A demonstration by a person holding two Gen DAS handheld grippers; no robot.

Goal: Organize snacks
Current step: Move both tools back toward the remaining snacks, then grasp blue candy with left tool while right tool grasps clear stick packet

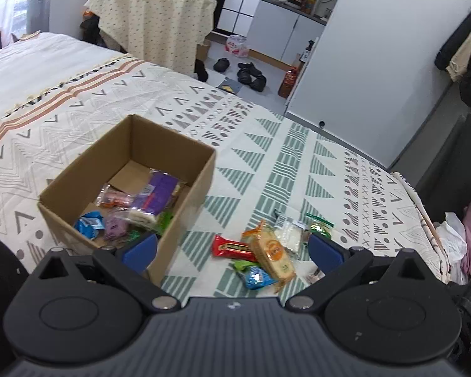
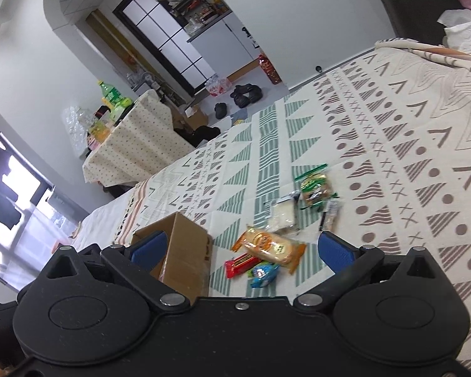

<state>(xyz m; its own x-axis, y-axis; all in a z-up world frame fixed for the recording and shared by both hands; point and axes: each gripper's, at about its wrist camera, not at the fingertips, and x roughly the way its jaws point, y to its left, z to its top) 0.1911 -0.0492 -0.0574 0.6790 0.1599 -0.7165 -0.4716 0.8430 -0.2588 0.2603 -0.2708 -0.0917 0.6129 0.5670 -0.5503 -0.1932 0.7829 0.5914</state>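
Left wrist view looks down at a bed with a patterned blanket (image 1: 267, 144). The left gripper (image 1: 232, 248) has its two blue pads spread wide apart, and it holds nothing. A brown cardboard box (image 1: 179, 154) sits on the blanket at about 10 o'clock from the gripper. Inside it lie some snacks: a purple pack (image 1: 155, 193), a small blue pack (image 1: 89, 223) and a clear pack with orange bits (image 1: 114, 198). More snacks lie loose on the blanket at about 1 o'clock, just beside the box. A red bar (image 1: 234, 248) touches a long orange cracker pack (image 1: 274, 256). A little blue candy (image 1: 257, 278) lies just below them. A white pack (image 1: 290, 235) and a green pack (image 1: 319, 224) sit a bit farther off.

Right wrist view shows the right gripper (image 2: 240, 249) with its pads also wide apart, holding nothing. The same loose pile is at 12 o'clock from it, and the box (image 2: 185, 251) is at 10 o'clock, close to the left pad. Far away, some black shoes (image 2: 246, 92) rest on the floor.
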